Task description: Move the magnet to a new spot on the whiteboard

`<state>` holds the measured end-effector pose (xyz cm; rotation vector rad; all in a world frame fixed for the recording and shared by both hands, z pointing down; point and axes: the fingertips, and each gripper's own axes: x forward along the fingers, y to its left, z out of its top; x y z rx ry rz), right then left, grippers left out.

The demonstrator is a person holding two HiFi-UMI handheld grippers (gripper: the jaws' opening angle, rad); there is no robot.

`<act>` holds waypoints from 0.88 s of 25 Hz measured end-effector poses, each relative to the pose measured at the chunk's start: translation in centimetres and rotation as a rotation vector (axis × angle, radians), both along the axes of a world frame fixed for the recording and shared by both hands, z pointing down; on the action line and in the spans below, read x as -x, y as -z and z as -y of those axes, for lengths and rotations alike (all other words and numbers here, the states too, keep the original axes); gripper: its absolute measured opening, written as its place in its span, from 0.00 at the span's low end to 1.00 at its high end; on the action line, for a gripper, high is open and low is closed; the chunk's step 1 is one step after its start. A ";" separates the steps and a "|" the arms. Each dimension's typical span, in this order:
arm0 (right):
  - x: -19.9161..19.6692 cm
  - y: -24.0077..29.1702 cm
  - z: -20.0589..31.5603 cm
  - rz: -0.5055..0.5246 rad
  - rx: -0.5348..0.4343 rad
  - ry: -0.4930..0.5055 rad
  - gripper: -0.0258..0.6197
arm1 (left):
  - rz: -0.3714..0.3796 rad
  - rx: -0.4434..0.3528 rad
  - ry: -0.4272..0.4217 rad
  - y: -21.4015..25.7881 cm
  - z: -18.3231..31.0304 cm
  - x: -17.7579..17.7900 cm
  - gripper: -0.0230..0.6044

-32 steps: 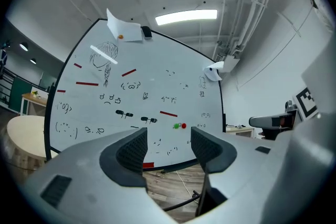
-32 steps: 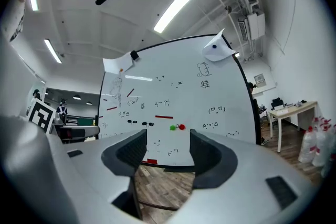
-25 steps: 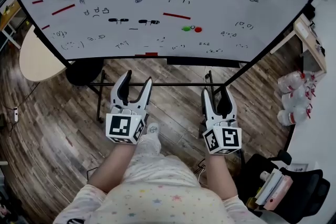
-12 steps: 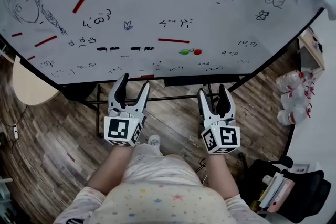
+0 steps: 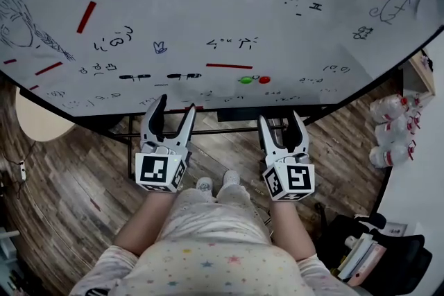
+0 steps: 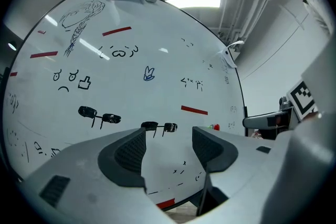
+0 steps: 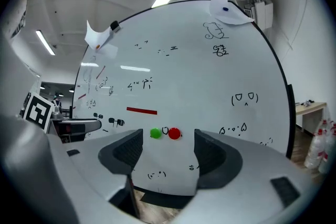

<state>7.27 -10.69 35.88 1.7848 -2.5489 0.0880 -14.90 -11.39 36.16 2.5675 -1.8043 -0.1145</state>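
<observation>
– Magnet (image 5: 264,80) location?
– Low on the whiteboard (image 5: 208,3), right of centre in the head view. It is red and sits just beside a green disc (image 5: 245,80); which of the two is meant, I can't tell.
– Step?
– Approach, I'd judge; nothing is grasped yet. Next, the right hand-held gripper (image 5: 280,118), which frames both in its own view, must reach the board and close on one only.
– Jaws?
– Both stand wide apart and empty. The left hand-held gripper (image 5: 177,105) has just been opening, with nothing between its pads.
</observation>
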 end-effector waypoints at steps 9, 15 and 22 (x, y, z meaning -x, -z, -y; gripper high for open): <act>0.1 1.2 5.3 -0.087 -0.042 0.142 0.48 | 0.002 -0.011 0.143 0.7 2.6 -0.6 0.44; 0.2 0.3 6.6 -0.065 -0.044 0.208 0.43 | -0.003 0.005 0.202 0.1 3.4 -1.5 0.44; -0.1 -0.5 7.3 -0.045 -0.018 0.177 0.40 | 0.005 0.014 0.218 -0.3 3.8 -1.5 0.44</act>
